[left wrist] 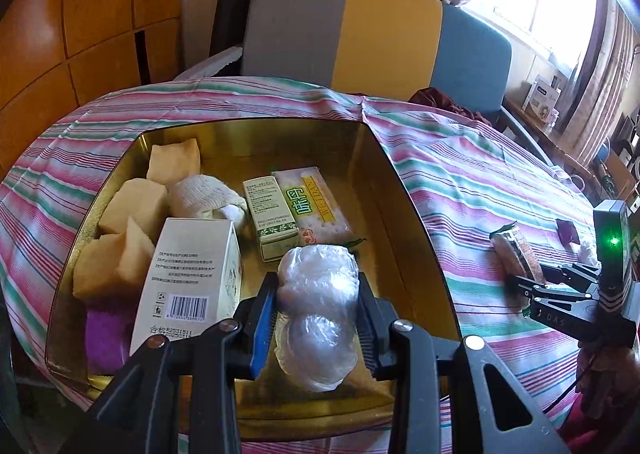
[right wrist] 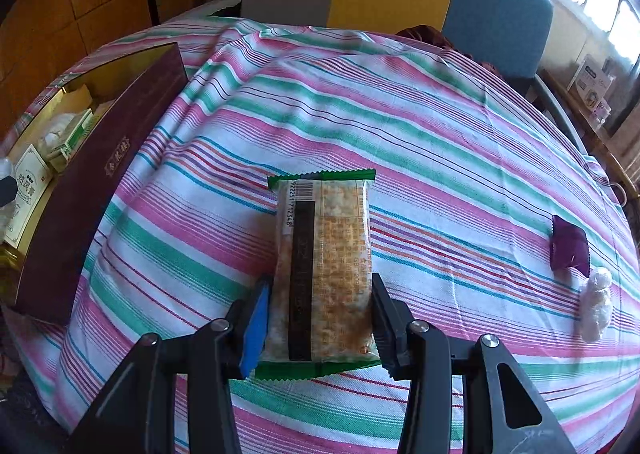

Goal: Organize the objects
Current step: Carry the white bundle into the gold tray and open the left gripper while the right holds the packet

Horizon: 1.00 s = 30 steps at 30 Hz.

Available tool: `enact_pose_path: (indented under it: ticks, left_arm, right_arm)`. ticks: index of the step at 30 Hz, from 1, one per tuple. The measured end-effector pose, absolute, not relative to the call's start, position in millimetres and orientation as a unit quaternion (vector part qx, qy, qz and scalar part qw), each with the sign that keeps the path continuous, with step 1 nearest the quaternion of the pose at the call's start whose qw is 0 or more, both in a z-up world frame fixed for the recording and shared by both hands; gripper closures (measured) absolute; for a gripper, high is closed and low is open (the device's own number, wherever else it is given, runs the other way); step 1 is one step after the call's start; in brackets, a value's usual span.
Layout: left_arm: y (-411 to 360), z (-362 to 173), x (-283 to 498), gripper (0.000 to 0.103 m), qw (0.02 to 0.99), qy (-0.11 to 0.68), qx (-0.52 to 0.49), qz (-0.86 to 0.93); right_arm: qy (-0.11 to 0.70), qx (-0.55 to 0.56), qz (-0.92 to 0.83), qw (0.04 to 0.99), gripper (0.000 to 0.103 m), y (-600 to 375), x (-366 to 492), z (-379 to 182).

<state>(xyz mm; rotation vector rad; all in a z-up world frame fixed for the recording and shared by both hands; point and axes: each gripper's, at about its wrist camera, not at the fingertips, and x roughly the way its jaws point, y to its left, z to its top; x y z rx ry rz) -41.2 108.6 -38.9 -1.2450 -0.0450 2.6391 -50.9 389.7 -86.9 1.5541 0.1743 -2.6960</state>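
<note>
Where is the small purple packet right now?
In the right wrist view, the purple packet lies on the striped tablecloth at far right, just above a white plastic-wrapped bundle.

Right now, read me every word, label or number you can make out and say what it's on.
"味丹", "WEI DAN": cracker packet in the gold box.
"R2531511": white carton, beneath its barcode; remaining print too small.
"922251 712348": barcode on green-edged snack packet; other print blurred.
"DAS": right gripper.
Maroon box side emblem: unreadable.
</note>
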Motion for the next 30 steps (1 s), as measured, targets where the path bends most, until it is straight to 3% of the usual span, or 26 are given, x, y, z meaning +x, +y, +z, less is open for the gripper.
enact_pose_path:
  ticks: [9, 16, 30]
  left_arm:
    - [111.9, -39.7, -47.8, 0.067, 0.106, -0.014, -0.429, 0.897]
    - [83.9, -26.3, -52.9, 0.067, 0.097, -0.066, -0.419, 0.900]
    - [112.2, -53.0, -58.4, 0.067, 0.127, -0.013, -0.439, 0.889]
  right_arm:
    - [0.057, 0.498, -0.865, 0.013, 0.057, 390.7, -51.1, -87.4]
    - [0.062, 0.495, -0.867, 0.014, 0.057, 389.5, -50.6, -88.6]
    - [0.062, 0.487, -0.871, 0.018, 0.057, 390.6, -48.4, -89.8]
